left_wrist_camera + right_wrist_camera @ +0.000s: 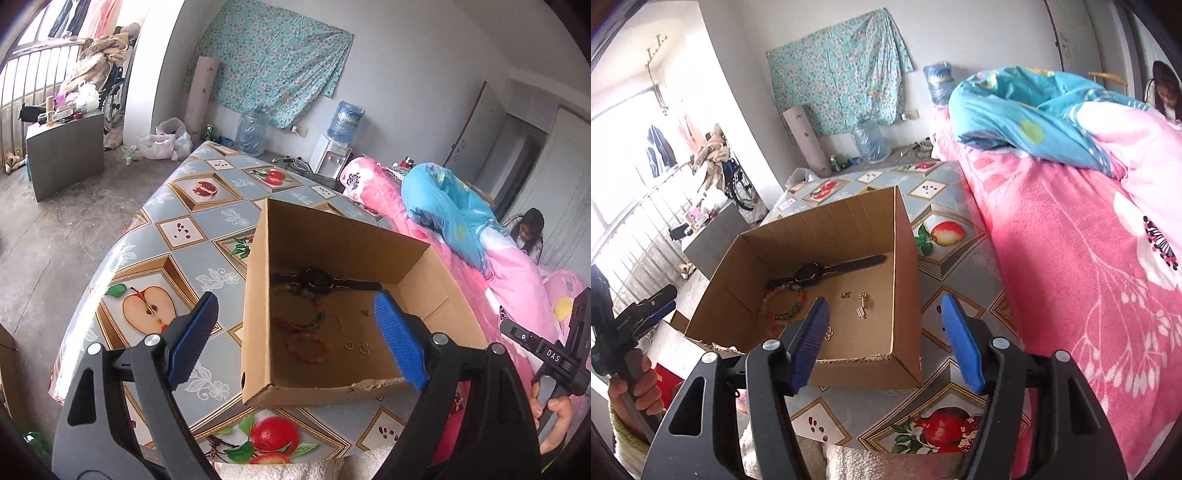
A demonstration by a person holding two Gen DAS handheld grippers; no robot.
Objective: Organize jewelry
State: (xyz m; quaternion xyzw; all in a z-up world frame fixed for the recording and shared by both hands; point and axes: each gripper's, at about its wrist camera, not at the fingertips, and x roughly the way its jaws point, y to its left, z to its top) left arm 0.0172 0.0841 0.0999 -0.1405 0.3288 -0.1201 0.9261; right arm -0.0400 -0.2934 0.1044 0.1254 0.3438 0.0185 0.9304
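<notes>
An open cardboard box (258, 295) (905, 258) stands on a table with a fruit-print cloth (184, 236) (960, 266). Inside lie a black watch (317, 281) (812, 272), a multicoloured bead bracelet (314, 314) (786, 306), an orange bead bracelet (310, 347), small gold rings (356, 346) and little gold pieces (862, 304). My left gripper (295, 332) hangs open above the box's near left corner, nothing between its blue pads. My right gripper (886, 332) is open over the box's near right corner, empty too. Each view shows the other gripper held in a hand (554, 417) (635, 384).
A bed with a pink flowered blanket (1071, 240) (509, 266) and a blue quilt (1034, 110) runs along the table's right side. A water dispenser (332, 155), an empty water jug (251, 133) and a grey cabinet (66, 155) stand beyond. A person sits at far right (530, 229).
</notes>
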